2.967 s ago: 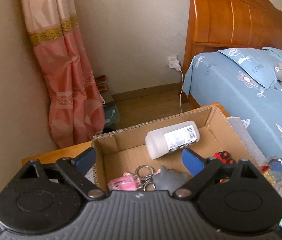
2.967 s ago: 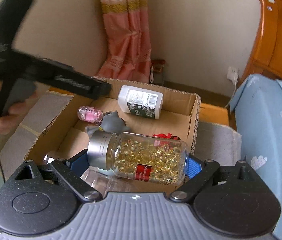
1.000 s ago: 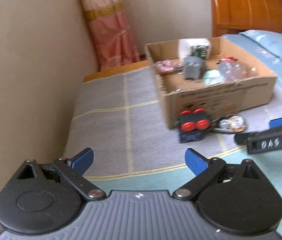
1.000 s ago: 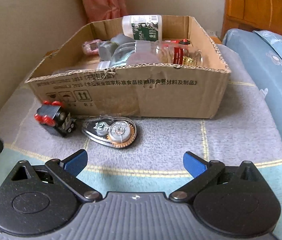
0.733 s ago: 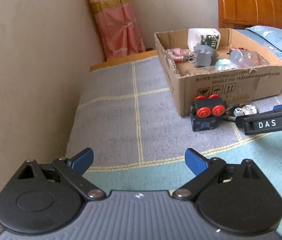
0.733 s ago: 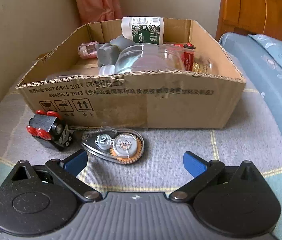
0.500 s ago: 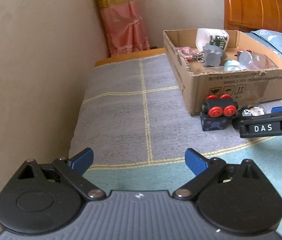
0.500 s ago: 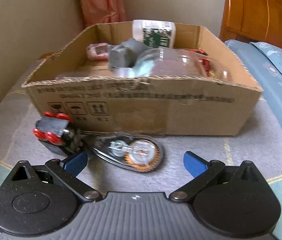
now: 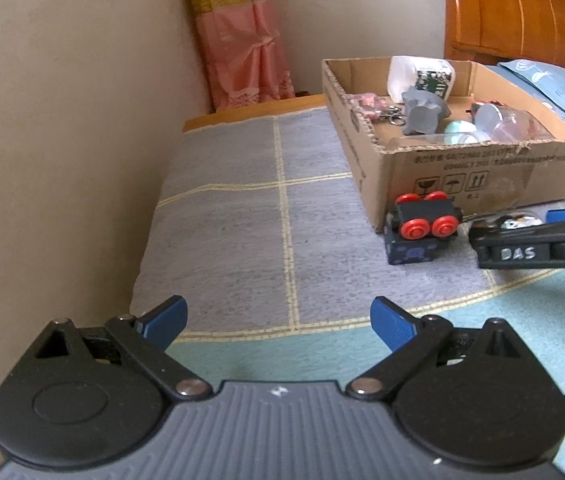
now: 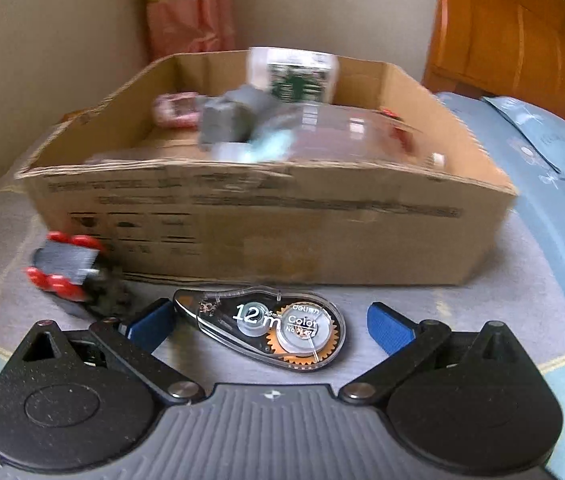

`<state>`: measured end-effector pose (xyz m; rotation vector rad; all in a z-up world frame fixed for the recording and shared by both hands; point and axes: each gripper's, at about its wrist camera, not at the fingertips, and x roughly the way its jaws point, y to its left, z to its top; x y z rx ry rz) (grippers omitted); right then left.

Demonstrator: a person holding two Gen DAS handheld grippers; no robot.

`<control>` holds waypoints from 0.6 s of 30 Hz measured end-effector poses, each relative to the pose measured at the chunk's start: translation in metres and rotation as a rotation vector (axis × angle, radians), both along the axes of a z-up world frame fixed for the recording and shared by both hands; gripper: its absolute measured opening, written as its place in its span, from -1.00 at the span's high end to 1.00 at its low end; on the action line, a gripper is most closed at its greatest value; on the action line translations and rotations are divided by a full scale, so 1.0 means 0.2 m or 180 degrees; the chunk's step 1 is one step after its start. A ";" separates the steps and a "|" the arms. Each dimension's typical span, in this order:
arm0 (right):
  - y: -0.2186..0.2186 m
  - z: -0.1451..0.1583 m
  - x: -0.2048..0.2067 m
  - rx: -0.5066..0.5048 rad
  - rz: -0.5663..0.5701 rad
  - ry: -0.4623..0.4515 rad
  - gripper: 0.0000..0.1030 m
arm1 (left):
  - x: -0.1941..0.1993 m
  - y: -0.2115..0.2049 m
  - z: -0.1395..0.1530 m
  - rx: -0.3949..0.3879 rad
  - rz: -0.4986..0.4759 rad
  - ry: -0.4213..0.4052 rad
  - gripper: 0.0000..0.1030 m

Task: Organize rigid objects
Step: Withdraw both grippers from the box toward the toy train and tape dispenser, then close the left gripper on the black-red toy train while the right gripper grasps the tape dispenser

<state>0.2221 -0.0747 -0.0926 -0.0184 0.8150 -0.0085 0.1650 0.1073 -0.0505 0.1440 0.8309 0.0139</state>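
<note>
While spread wide, right gripper [image 10: 270, 322] fingers [image 10: 386, 326] flank the correction tape [image 10: 266, 326]

Left of the cardboard box [image 9: 462, 164] the grey blanket [image 9: 222, 216] lies bare up to the wall. The toy train car [image 9: 422, 232] and correction tape dispenser [image 10: 270, 326] crowd its near side.

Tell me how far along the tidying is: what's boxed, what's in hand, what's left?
Boxed: a white bottle, grey toy, pink keychain and clear jar lie in the cardboard box. In hand: nothing; the right gripper is open around the correction tape, and the left gripper is open. Left: the tape and the toy train on the blanket.
</note>
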 end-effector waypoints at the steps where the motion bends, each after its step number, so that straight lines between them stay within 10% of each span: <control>1: -0.04 0.00 -0.01 -0.0006 -0.0019 -0.0004 -1.00 | 0.00 -0.01 0.00 -0.0010 -0.0028 0.0010 -0.90; 18: -0.26 0.00 -0.07 -0.0014 0.0061 0.0067 -1.00 | 0.16 -0.25 -0.04 -0.0271 -0.0434 0.0035 -0.90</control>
